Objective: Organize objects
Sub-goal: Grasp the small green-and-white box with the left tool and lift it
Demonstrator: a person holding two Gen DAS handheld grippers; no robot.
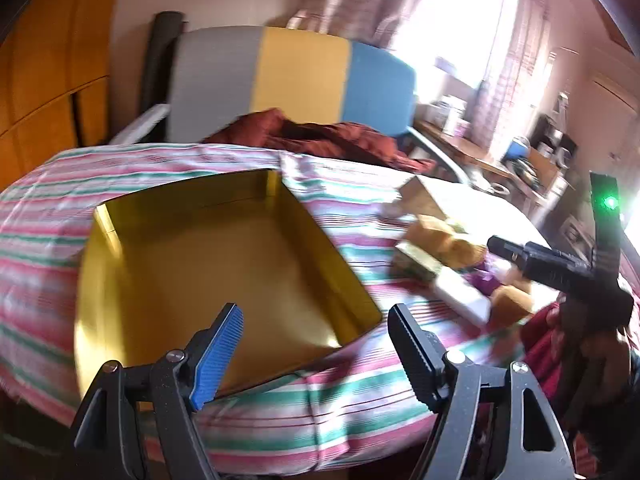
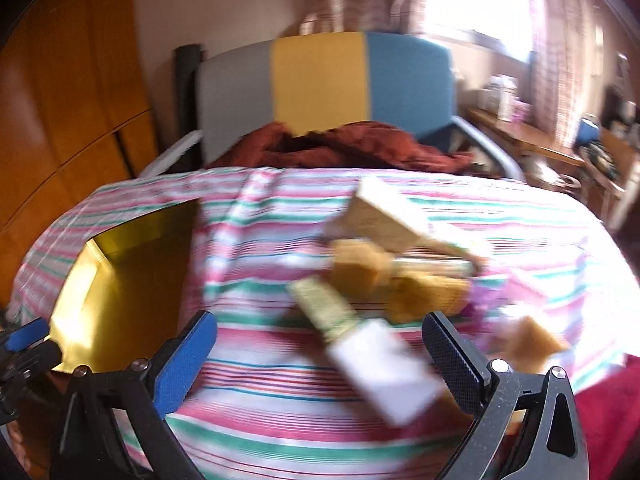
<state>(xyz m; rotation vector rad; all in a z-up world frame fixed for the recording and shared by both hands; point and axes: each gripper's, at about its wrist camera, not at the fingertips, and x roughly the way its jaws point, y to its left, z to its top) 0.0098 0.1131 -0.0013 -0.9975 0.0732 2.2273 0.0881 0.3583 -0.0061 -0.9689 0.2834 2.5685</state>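
Light: daylight floods from the blown-out curtained window (image 1: 452, 20) at one o'clock.
Glare: bright patch inside the gold rectangular tin (image 2: 120, 280).
Blur: motion smear throughout, worst on the right wrist view.
Edges: fisheye bending, dark corners.

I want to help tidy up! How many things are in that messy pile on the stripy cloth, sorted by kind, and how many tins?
Blurry pictures, so this is my best count.
Brown spongy blocks: 3
Long green-and-white box: 1
Tan cardboard box: 1
Gold tin, empty: 1
Total: 6
A purple thing is too hidden to name.
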